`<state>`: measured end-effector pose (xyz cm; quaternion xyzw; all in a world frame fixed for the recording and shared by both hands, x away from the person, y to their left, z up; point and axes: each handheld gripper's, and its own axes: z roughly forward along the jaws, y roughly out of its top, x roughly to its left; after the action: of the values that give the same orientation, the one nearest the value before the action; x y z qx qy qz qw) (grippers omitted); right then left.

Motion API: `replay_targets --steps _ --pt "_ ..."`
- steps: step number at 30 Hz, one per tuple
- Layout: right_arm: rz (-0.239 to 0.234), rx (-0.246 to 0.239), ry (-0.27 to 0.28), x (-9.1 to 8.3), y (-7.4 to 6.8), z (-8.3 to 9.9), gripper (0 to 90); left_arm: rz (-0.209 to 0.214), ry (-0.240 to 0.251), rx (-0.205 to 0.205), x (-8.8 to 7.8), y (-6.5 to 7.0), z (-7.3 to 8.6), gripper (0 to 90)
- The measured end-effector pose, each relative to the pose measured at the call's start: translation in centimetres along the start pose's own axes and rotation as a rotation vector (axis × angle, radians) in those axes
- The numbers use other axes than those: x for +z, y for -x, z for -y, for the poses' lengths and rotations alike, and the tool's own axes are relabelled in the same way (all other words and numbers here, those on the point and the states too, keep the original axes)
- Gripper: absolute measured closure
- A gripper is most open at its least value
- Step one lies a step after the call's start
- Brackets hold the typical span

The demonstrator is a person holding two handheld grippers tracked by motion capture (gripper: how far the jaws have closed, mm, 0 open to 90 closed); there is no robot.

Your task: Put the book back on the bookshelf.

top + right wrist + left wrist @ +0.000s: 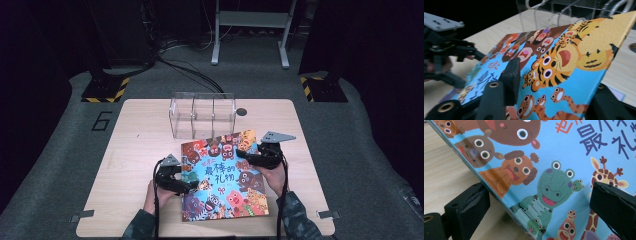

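At lower centre, your left gripper point(187, 186) and right gripper point(245, 156) each clamp a side edge of the book point(225, 175). Upper centre: clear box point(202, 116) on table point(140, 150).

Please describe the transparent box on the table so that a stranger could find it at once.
On the wooden table, look at the far edge, beyond the colourful picture book. There stands a clear plastic organiser split into three compartments. Unlike the book, it is see-through, upright and colourless.
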<state>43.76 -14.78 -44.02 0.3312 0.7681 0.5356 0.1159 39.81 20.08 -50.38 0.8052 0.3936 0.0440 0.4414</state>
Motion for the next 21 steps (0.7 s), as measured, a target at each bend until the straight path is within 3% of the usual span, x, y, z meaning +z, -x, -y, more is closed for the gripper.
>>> replay_targets --steps 4,14,16,17,21 --pt "0.051 0.012 -0.005 0.4 -0.5 0.0 46.2 0.006 0.009 -0.003 -0.1 -0.1 0.2 3.3" --pt "0.051 0.068 -0.092 1.3 -0.2 -0.7 45.1 0.041 0.018 -0.024 -0.1 -0.8 0.9 3.8" --pt "0.051 0.063 -0.089 1.3 -0.2 -0.7 45.2 0.045 0.023 -0.024 -0.1 -0.8 1.0 3.9" --pt "0.047 0.029 -0.061 1.2 -0.4 -0.7 45.4 0.047 0.032 -0.027 -0.2 -0.8 1.0 4.7" --pt "0.05 -0.006 -0.019 0.7 -0.8 -0.5 45.4 0.036 0.056 -0.013 -0.7 -0.7 0.7 6.8"
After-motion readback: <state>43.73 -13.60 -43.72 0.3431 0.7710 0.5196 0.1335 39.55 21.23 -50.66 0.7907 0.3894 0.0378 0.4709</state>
